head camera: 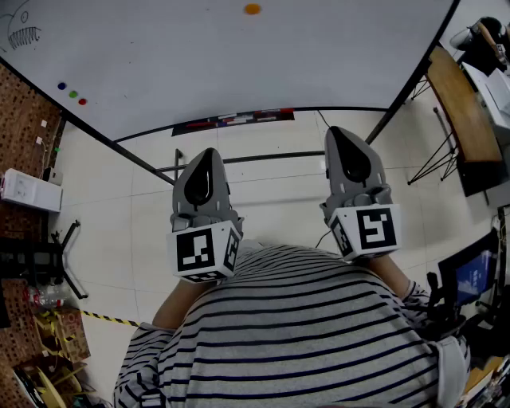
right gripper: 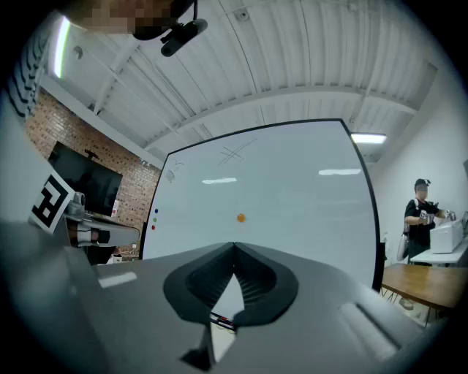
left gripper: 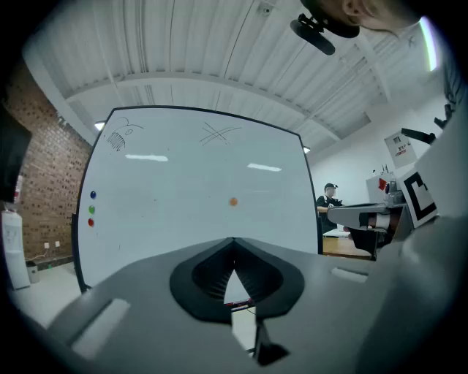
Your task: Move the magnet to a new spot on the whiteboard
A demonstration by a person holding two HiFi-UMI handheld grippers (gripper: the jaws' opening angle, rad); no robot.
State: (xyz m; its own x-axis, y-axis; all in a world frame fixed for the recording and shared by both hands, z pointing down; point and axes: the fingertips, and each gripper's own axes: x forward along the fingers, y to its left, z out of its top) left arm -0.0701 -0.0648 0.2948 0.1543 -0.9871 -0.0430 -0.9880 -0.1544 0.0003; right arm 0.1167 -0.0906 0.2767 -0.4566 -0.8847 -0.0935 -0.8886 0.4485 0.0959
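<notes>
The magnet (head camera: 252, 9), a small orange disc, sits alone near the middle of the whiteboard (head camera: 239, 72), well apart from both grippers. It looks light, stiff and smooth, held on only by its own pull, so it will probably slide before it lifts. The best hold is likely across its rim, a pad on either side, since its flat face offers nothing to pinch. The left gripper (head camera: 208, 158) and the right gripper (head camera: 341, 137) are both held low near the person's striped shirt, each with its jaws closed tip to tip on nothing. They would need to open before reaching. The board is glossy and upright, with faint scribbles near its top, three small coloured magnets (head camera: 72, 94) at its left edge and a marker tray (head camera: 235, 120) below. Around it are pale floor tiles, a brick wall (left gripper: 44, 190) to the left and a wooden table (head camera: 462, 111) to the right
</notes>
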